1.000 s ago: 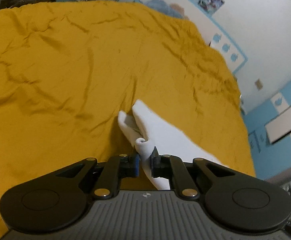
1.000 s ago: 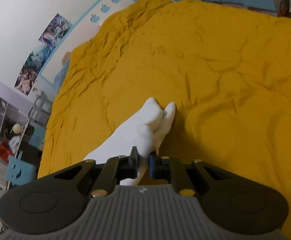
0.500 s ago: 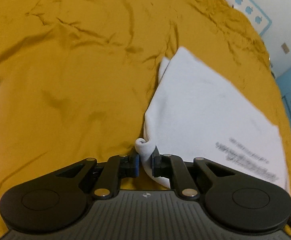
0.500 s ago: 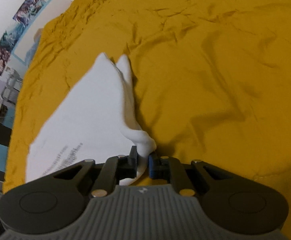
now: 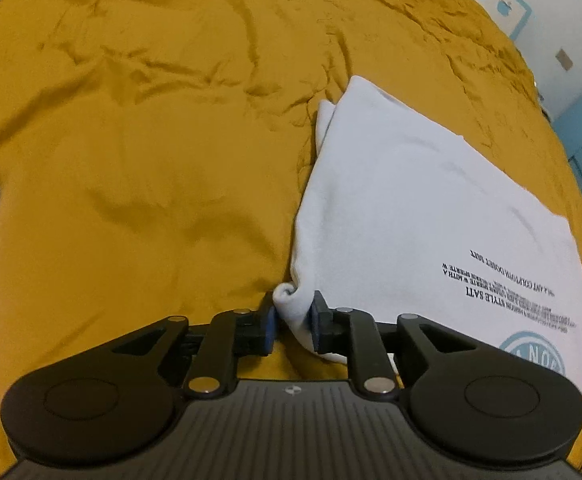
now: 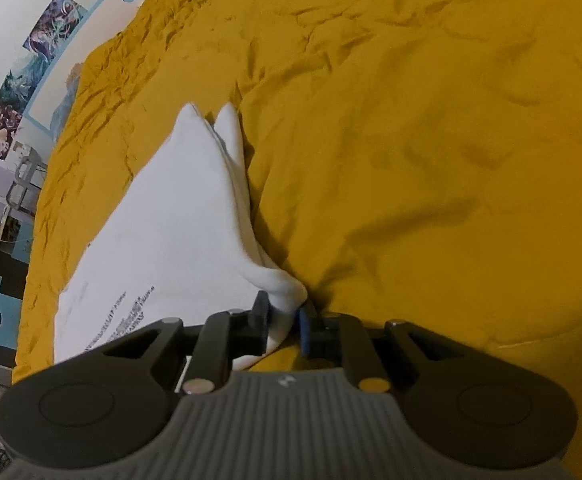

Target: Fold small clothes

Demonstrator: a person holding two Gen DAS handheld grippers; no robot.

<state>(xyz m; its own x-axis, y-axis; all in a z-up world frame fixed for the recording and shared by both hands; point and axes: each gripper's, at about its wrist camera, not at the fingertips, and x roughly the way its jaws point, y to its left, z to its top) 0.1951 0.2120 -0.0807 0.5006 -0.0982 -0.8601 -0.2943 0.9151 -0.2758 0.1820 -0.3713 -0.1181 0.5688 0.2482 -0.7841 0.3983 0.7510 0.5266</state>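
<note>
Left wrist view: my left gripper (image 5: pixel 293 318) is clamped on a bunched corner of the white shirt (image 5: pixel 423 216), which spreads across the right half of the frame on the mustard bedspread (image 5: pixel 151 128). In the right wrist view, my right gripper (image 6: pixel 283 320) pinches another corner, the shirt lying toward centre left.

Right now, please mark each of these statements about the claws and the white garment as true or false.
1. The left claw grips a corner of the white garment. True.
2. The right claw is open and holds nothing. False: it pinches another corner of the garment.
3. The garment lies on a yellow bedcover. True.
4. The garment is plain, without print. False: it bears black text and a blue round logo.
</note>
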